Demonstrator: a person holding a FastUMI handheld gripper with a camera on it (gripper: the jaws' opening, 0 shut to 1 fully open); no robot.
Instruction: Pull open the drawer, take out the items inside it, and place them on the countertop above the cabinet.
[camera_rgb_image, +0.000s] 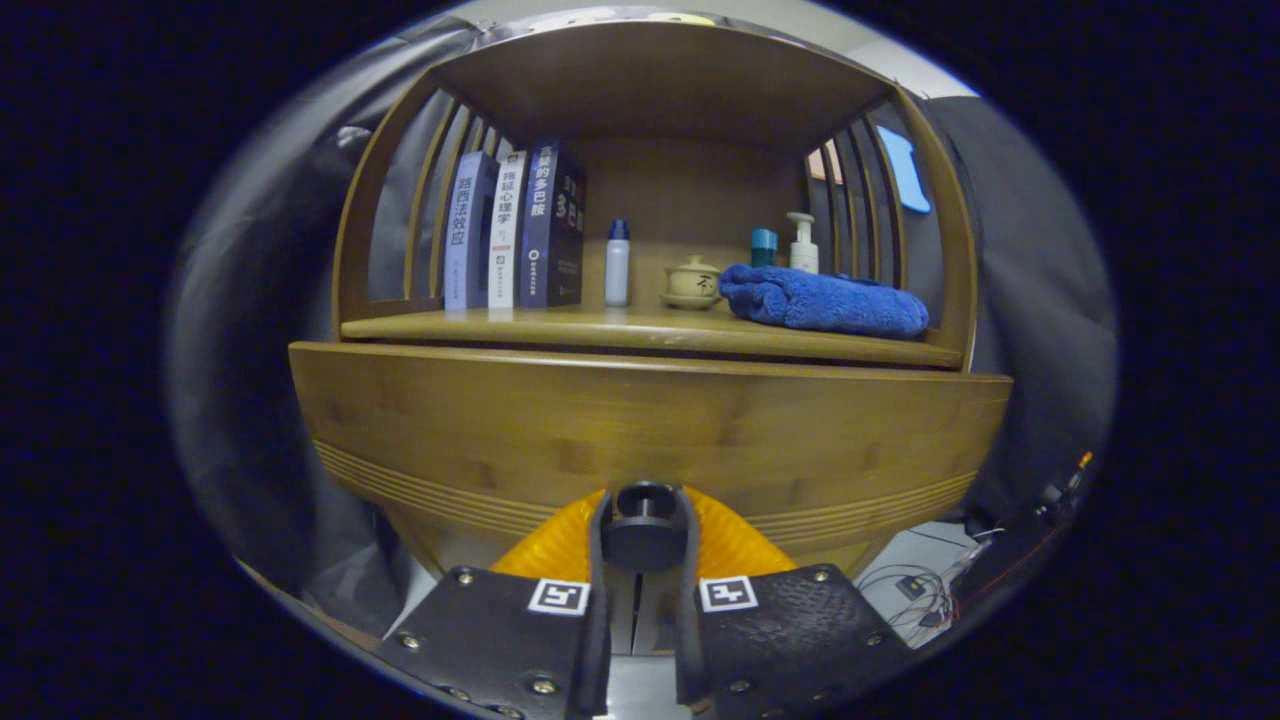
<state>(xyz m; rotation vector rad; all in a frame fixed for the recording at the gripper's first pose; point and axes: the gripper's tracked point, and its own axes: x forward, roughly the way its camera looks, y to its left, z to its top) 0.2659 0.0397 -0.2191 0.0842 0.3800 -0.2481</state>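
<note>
Two fingers (600, 560) of the gripper (644, 545) close narrowly on the dark round knob (643, 528), pressing it from both sides, a grip suited to pulling. The drawer (650, 430) front fills the space just ahead; its contents stay hidden. Above it, the countertop (640, 328) carries books (515, 228), a small bottle (617, 262) and a blue towel (825, 298).

The gripper (643, 530) points level and forward, its jaws drawn close together and clamping a round knob (643, 515).
</note>
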